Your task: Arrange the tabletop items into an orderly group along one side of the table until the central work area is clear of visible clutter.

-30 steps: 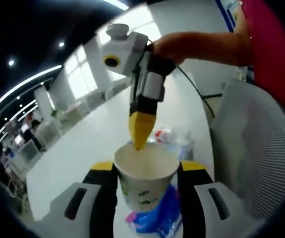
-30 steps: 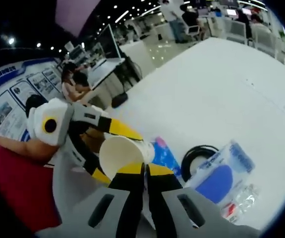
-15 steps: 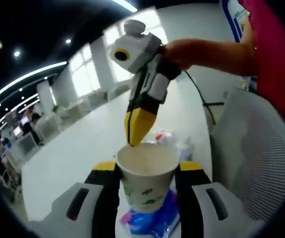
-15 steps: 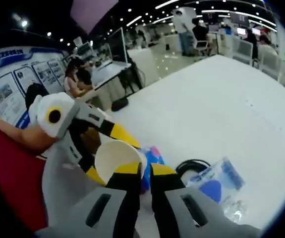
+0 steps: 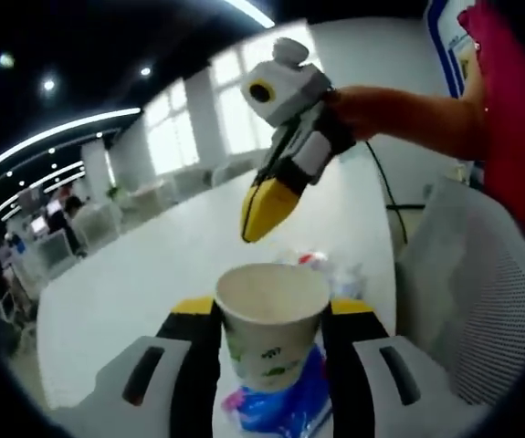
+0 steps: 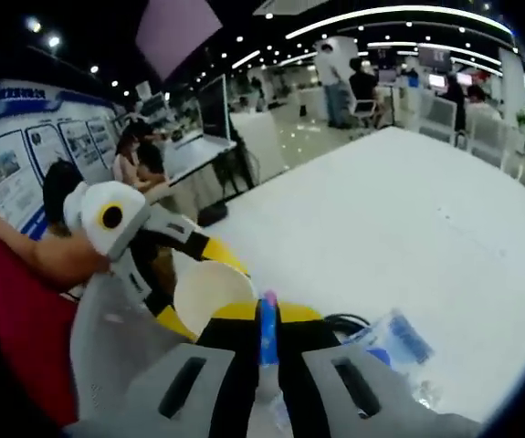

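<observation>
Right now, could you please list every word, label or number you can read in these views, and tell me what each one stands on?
None reads clearly.
Paper cup between the left gripper's jaws: a small green print on its side, too blurred to read.
Wall posters in the right gripper view: blue headings and panels, too small to read.
Blue-and-white package on the white table: any print unreadable.

Paper cup (image 5: 272, 319) between left jaws, right gripper (image 5: 267, 208) above, bag (image 5: 280, 406) beneath.

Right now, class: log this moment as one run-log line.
left tool: holding paper cup | right tool: raised above cup, shut | table: packets remain
</observation>
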A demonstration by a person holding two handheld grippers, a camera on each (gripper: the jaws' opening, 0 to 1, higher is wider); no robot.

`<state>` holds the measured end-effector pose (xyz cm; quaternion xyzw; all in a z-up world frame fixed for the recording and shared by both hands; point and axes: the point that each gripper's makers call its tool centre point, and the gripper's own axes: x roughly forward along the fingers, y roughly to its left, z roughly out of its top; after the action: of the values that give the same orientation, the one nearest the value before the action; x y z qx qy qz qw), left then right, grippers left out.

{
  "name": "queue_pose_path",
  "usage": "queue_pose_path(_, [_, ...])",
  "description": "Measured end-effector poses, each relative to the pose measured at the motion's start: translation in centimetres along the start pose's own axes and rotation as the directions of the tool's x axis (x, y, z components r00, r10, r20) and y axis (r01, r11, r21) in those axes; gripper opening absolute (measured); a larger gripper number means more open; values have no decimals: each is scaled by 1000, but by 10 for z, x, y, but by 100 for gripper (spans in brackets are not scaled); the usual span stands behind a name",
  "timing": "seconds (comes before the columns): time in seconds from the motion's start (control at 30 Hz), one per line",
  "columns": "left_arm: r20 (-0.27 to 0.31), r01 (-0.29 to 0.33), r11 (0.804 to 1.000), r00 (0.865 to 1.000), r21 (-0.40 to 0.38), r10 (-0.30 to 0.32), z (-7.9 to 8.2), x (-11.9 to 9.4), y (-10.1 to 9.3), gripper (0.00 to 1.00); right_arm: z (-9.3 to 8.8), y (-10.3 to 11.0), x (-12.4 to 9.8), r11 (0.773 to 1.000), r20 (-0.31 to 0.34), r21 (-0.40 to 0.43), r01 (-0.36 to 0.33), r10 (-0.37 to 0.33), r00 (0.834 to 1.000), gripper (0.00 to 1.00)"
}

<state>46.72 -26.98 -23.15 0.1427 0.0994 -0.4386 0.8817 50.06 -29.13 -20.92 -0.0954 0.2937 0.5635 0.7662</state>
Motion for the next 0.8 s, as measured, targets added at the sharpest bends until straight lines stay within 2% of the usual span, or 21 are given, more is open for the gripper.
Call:
queue_pose_path(0.2, [32,-49,997,998,-64,51,5,-2,16,40,6,1,-3,999,74,-39,20,-17,997,6])
queue_pose_path(0.47, [60,-85,988,994,-130,94,6,-4,29,40,4,-1,-7,993,114,-107,53,-41,993,12])
queue_pose_path(0.7, [71,-101,979,991,-176,115,4,-4,37,40,-3,1,-6,989,138,-137,50,-31,990,32])
queue_pose_path(0.8, [69,-105,977,990,-184,120,4,-3,37,40,-3,3,-6,985,161,-161,56,-30,986,44])
